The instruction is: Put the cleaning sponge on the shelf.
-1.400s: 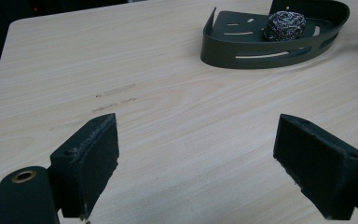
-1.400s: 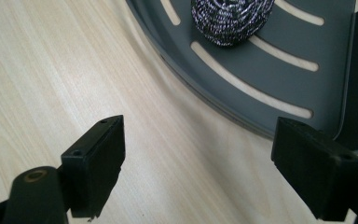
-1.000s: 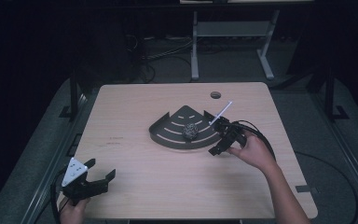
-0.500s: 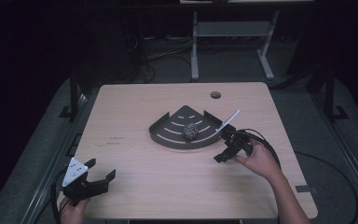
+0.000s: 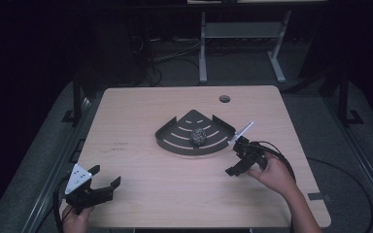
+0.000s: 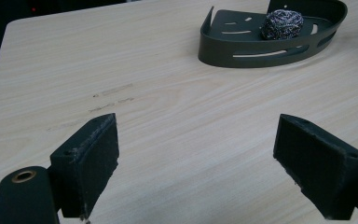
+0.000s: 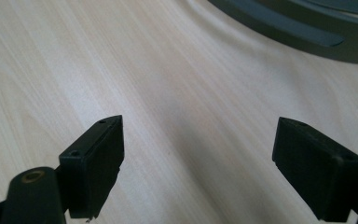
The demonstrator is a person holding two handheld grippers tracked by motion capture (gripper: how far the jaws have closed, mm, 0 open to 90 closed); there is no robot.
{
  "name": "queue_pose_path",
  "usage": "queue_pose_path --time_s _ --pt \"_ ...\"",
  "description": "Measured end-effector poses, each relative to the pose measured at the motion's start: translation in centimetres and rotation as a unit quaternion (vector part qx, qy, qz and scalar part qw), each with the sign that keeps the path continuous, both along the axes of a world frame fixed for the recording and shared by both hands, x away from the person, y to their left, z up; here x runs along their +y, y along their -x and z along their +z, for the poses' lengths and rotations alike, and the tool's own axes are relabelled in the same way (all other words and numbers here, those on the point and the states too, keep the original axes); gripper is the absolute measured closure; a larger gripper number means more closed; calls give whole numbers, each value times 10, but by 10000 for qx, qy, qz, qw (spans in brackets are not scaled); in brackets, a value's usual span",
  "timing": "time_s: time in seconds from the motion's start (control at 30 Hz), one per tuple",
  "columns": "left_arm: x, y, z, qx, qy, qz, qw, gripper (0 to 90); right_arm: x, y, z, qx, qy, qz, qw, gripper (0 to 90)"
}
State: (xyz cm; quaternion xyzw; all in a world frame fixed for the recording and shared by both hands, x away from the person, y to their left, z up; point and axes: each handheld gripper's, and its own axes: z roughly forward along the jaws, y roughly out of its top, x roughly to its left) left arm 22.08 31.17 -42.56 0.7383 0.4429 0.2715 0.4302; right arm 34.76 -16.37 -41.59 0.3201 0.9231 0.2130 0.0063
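Steel wool [image 5: 197, 136] sits balled up in the middle of the dark fan-shaped tray [image 5: 175, 143], which lies near the centre of the surface [image 5: 141, 111] with its curved wall facing me. The ball rests on the slotted floor, clear of the walls, so it can be reached from above without knocking the rim.

My right claw [image 5: 237, 162] hovers at about four o'clock from the tray, just beside its curved wall, with both jaws spread wide and nothing between them. In the right gripper view its pads [image 7: 95, 163] frame bare wood, and the tray's wall [image 7: 307, 37] crosses the top at one o'clock. I judge it is held low and tilted like this because its work at the tray is finished and it needs room to swing clear of the rim.

My left claw [image 5: 93, 190] waits well apart at the near left corner, about seven o'clock from the tray, also wide open and holding nothing. In the left gripper view the tray [image 6: 233, 46] and the wool [image 6: 283, 24] lie far off at one o'clock. Parked there, it keeps out of the right arm's way.
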Motion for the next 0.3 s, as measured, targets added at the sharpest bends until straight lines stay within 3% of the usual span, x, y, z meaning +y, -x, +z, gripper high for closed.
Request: queue_pose_path --time_s 0.3 --pt "-2 -1 0 -1 -1 -29 10000 134 -8 18 -6 -82 -136 -37 9999 163"
